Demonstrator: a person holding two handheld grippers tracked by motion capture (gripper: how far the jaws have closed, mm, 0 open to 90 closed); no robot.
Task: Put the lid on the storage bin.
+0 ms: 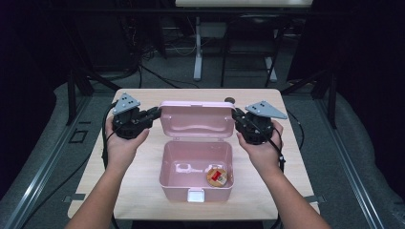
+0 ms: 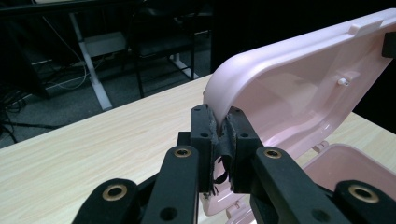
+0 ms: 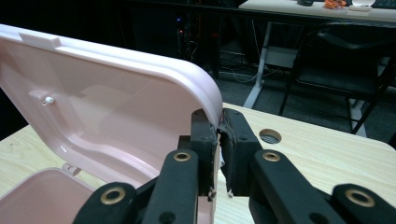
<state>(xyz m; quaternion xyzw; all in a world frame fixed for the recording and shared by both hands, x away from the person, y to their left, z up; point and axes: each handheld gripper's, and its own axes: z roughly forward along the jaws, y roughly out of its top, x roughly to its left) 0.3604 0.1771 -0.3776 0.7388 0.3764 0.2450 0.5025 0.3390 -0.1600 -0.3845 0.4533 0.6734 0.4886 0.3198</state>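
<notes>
Pink box [image 1: 197, 172] sits mid-desk toward the near edge, its lid [image 1: 196, 119] standing up off the back hinge, tilted slightly away from the person. Lid's long axis runs left-right, parallel to the desk's [image 1: 143, 98] far edge. Left gripper [image 1: 155, 113] is clamped on the lid's left rim, and the right gripper [image 1: 235, 116] on the right rim; both gripper views show the jaws pinching the thin pink edge near the rounded upper corners. Symmetric hold, neither hand nearer.

The lid hinges about that left-right axis, so my read is the next move is a swing toward the near edge to shut it; both hands need to go together or the lid twists.

Inside the box, right front corner, lies a round snack pack [image 1: 218, 176]; it looks low enough to clear the lid. White latch [image 1: 195, 195] on the front wall faces the near edge. Bare desk on both sides of the box, hole [image 3: 270, 136] in the desk just beyond the right gripper. Room for the forearms looks fine.
</notes>
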